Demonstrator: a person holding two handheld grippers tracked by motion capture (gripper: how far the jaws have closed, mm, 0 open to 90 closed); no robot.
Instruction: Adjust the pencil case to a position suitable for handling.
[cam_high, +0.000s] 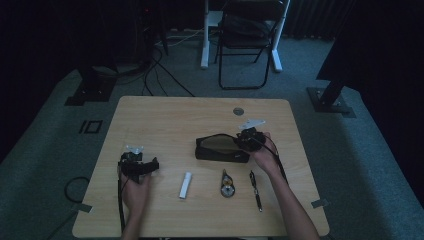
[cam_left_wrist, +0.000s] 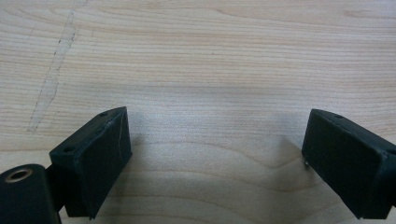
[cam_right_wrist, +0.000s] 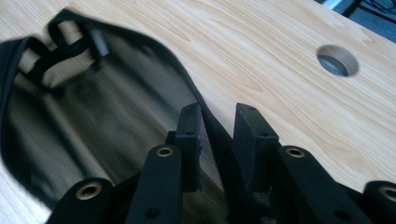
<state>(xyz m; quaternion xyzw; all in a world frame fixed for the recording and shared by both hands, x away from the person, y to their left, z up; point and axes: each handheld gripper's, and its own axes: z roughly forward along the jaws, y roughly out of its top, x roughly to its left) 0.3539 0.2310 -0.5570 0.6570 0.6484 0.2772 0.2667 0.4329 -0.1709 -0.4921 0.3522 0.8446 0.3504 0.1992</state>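
Your right gripper (cam_right_wrist: 217, 140) pinches the black pouch (cam_high: 220, 148) rim near the tabletop's right edge, pouch interior blurred; left gripper (cam_left_wrist: 215, 163) jaws spread, empty.

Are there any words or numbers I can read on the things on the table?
No words or numbers can be read here.
black pouch: no print shows.
white stick: plain, no label to be seen.
pen and small round tool: too small and dim to tell.

Item count on the surface (cam_high: 150, 115): one black zipped pouch (cam_high: 220, 148), open; one white stick-shaped item (cam_high: 185, 185); one small round-ended item (cam_high: 228, 184); one dark pen (cam_high: 256, 190). Claws: two, the left claw (cam_high: 150, 165) and the right claw (cam_high: 240, 141).
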